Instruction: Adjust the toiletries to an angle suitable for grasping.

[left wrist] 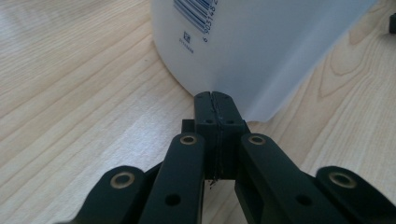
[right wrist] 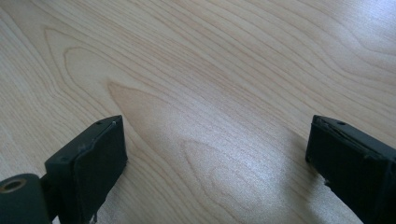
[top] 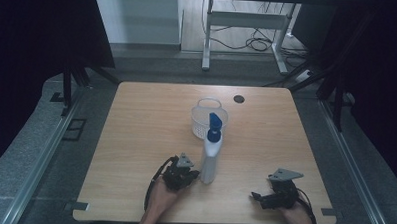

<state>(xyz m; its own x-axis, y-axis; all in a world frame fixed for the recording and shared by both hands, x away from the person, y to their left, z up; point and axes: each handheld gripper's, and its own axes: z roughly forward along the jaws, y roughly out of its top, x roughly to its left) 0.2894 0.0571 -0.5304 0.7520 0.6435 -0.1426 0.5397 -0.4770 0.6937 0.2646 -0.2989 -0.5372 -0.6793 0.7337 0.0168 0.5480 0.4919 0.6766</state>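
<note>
left gripper: near edge of table, left of centre, just beside foot of spray bottle; jaws pressed together, nothing between them; tips point at bottle's base, in left gripper view they sit right at the white wall, contact not sure
left hand: forearm comes up from bottom edge, angled slightly right toward bottle; hand low, close to tabletop, grey plate on top of gripper facing up
right gripper: near right front corner of table, well apart from bottle; jaws spread wide, bare wood between them; tips point left across the table
right hand: enters from bottom right, wrist turned so gripper lies roughly level, low over table
spray bottle: white body, blue trigger head; stands upright near table centre front, between basket and left gripper; barcode label on the side in left gripper view
basket: small white, handle up, just behind bottle, mid table
table: light wood; round dark hole near far edge, right of basket
right jaws pads: black, one at each side of right gripper view, wood grain between
</note>
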